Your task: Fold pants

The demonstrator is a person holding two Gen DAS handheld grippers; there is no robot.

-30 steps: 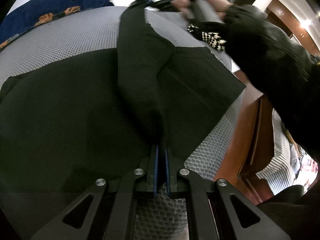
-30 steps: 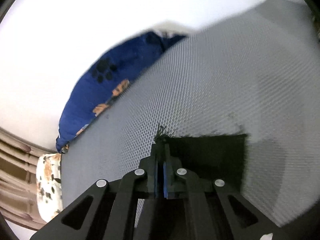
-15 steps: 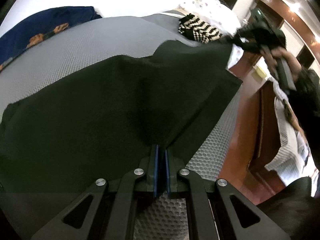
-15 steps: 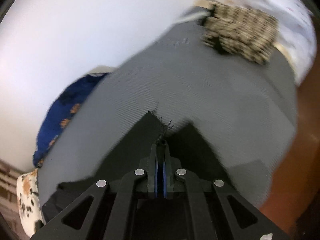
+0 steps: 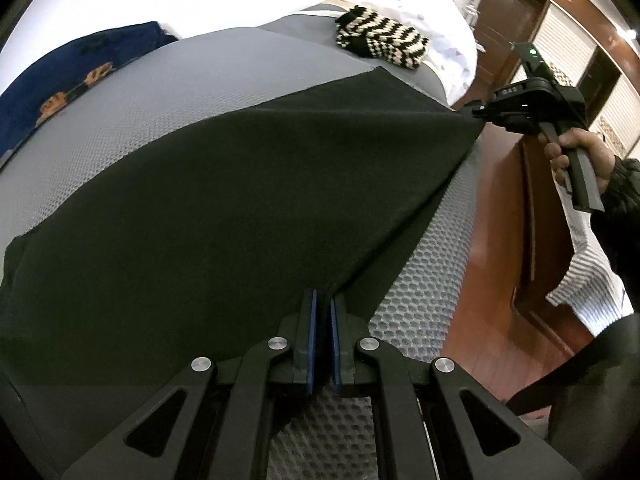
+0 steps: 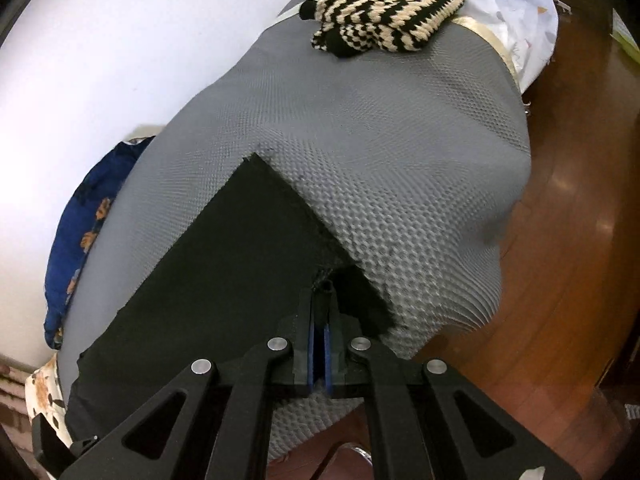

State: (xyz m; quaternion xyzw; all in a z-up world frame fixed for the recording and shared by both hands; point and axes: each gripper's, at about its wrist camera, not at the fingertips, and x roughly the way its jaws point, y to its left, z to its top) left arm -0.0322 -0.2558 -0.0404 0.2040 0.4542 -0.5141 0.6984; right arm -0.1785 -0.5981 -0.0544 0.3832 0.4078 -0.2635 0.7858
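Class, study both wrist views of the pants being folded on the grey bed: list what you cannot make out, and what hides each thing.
- Left wrist view: the waistband end of the black pants runs off the left edge.
- Left wrist view: the right gripper is small and dark; its fingertips cannot be told apart.
- Right wrist view: the pants' lower layer is hidden under the top layer and the gripper's frame.
- Right wrist view: the left gripper is out of frame.

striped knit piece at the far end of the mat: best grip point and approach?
Take the striped knit by its near edge, where the small lobe sticks out over the grey mat. Come in low from the pants side; it lies flat and bunched, so that raised edge likely offers the claw purchase.
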